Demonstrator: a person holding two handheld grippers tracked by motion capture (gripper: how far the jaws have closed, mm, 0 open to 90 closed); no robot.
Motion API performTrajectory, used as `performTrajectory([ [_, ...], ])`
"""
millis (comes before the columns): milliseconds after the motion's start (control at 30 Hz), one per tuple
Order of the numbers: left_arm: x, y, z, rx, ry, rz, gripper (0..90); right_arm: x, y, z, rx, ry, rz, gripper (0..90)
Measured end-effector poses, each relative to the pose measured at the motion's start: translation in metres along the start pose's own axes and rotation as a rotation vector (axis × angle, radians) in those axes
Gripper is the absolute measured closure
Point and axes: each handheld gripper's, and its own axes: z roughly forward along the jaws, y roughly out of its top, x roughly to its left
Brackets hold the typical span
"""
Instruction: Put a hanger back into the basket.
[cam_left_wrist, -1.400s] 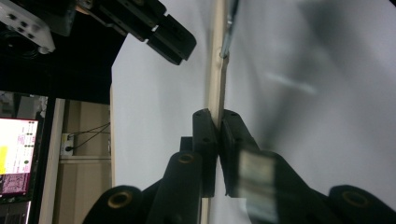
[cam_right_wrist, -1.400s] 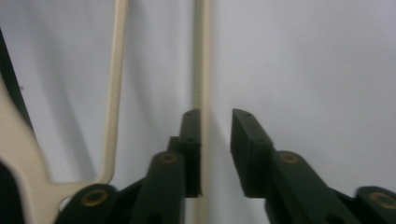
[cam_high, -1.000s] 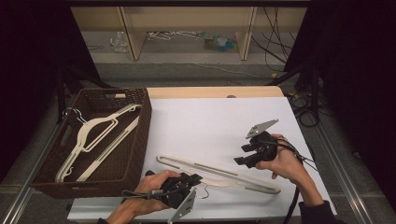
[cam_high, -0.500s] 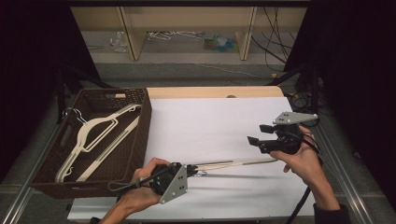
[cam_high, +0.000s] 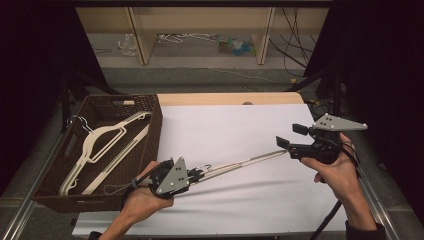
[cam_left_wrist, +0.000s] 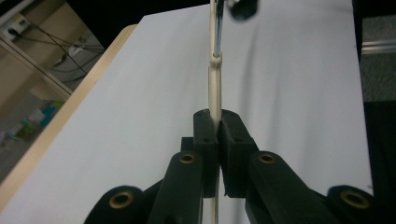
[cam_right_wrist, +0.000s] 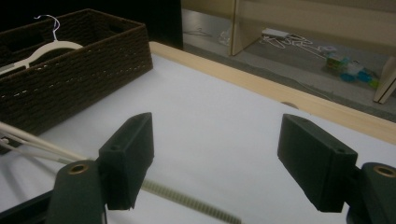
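Since a second ago the hanger (cam_high: 245, 162) has been raised off the white sheet (cam_high: 230, 130), clamped by the left gripper (cam_high: 192, 175). The right gripper (cam_high: 290, 136), jaws apart, has been drawn clear at its far end. A move toward the basket (cam_high: 150, 107) at left is likely meant.

Bright overhead light whitens the table sheet (cam_high: 235, 140); the surroundings fall into darkness. Soft shadow lies under the left tongs (cam_high: 197, 174), and close-up jaws look slightly blurred.
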Motion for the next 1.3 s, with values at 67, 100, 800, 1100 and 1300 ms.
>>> performTrajectory([
  [67,0.004,-0.001,-0.002,0.006,-0.003,-0.024,85.9,0.002,-0.003,0.000,-0.006,-0.006,-0.006,28.1],
  [100,0.005,-0.001,-0.003,-0.009,-0.004,-0.054,85.9,0.004,-0.005,0.000,-0.010,-0.008,-0.008,28.1],
  [800,0.031,-0.006,-0.037,-0.168,-0.045,-0.395,85.9,0.049,-0.062,0.000,0.023,0.067,-0.057,28.1],
  [1100,0.048,0.002,-0.068,-0.256,-0.062,-0.497,85.9,0.056,-0.081,0.002,0.032,0.097,-0.069,27.8],
  [1300,0.061,0.016,-0.097,-0.281,-0.037,-0.525,86.0,0.058,-0.085,0.001,0.056,0.101,-0.078,27.8],
])
